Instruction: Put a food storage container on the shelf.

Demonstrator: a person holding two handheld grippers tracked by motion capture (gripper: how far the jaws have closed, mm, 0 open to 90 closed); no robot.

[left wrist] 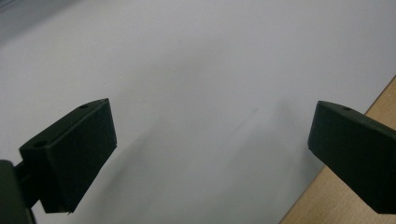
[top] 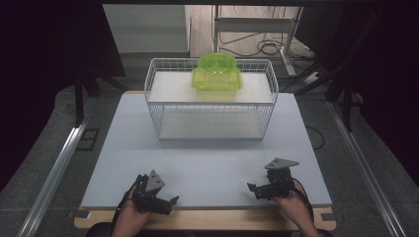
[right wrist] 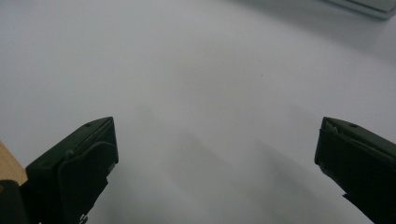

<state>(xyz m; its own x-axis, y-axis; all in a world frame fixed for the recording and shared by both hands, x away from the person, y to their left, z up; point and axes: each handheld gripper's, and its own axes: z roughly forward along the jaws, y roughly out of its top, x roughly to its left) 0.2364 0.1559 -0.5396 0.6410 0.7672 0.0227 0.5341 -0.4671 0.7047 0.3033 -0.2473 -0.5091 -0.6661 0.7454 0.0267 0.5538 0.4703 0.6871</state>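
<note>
A translucent green plastic container (top: 216, 72) sits on the upper shelf of a white wire rack (top: 211, 98) at the back of the white table (top: 207, 163). My left gripper (top: 170, 202) rests near the table's front edge at the left, jaws pointing right, open and empty. My right gripper (top: 253, 189) is held at the front right, jaws pointing left, also open and empty. In the left gripper view the left gripper (left wrist: 210, 154) spreads wide over bare white board. In the right gripper view the right gripper (right wrist: 215, 158) hangs over the same board.
The rack's lower shelf (top: 210, 123) holds nothing. A wooden edge (top: 207, 219) runs under the white board at the front. Metal rails (top: 59, 163) flank the table on both sides; cables and a frame (top: 257, 29) lie on the floor behind.
</note>
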